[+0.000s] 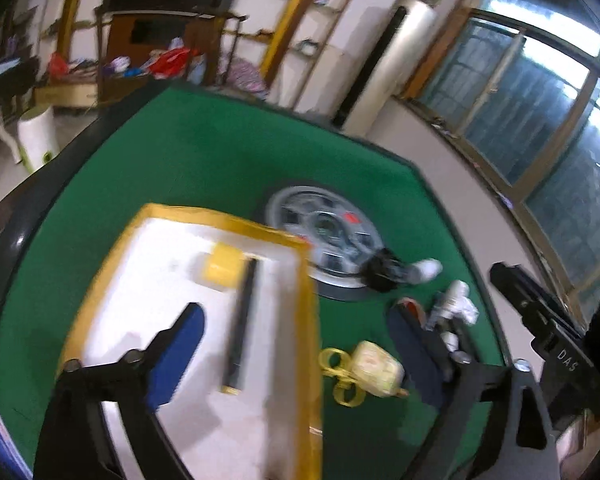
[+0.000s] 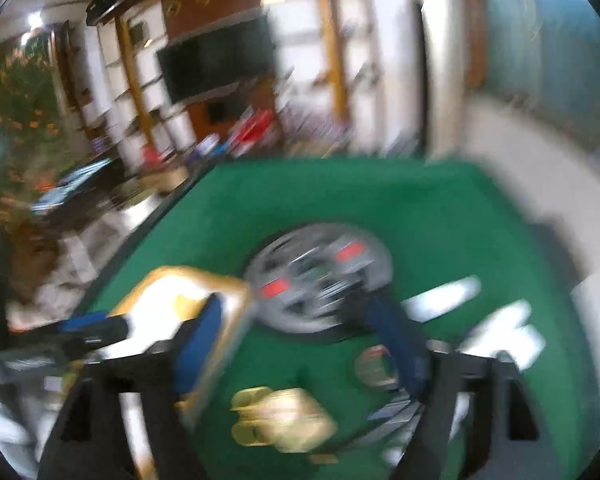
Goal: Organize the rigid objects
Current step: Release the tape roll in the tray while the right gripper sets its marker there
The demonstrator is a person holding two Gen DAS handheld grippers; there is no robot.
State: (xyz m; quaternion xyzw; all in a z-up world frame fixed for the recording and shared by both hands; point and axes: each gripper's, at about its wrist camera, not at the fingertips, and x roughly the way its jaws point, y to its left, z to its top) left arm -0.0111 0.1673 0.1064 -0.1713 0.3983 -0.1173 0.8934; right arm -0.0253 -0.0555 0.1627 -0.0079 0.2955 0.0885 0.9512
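Note:
A white tray with a yellow rim (image 1: pixel 306 320) lies on the green table (image 1: pixel 204 160). In it are a black stick (image 1: pixel 242 320) and a yellow block (image 1: pixel 222 266). My left gripper (image 1: pixel 296 320) is open and empty above the tray's right edge. Right of the tray lie gold scissors (image 1: pixel 338 378) and a cream case (image 1: pixel 376 366). My right gripper (image 2: pixel 300 320) is open and empty; its view is blurred. It hangs over the scissors (image 2: pixel 248 420) and the case (image 2: pixel 300 420), with the tray (image 2: pixel 228 344) on its left.
A grey round dial panel (image 1: pixel 328 236) (image 2: pixel 320 276) is set in the table's middle. Beyond it lie a black bundle (image 1: pixel 382 270), a white piece (image 1: pixel 428 268) and white bottles (image 1: pixel 454 300). The right gripper's body (image 1: pixel 540 320) stands at the right.

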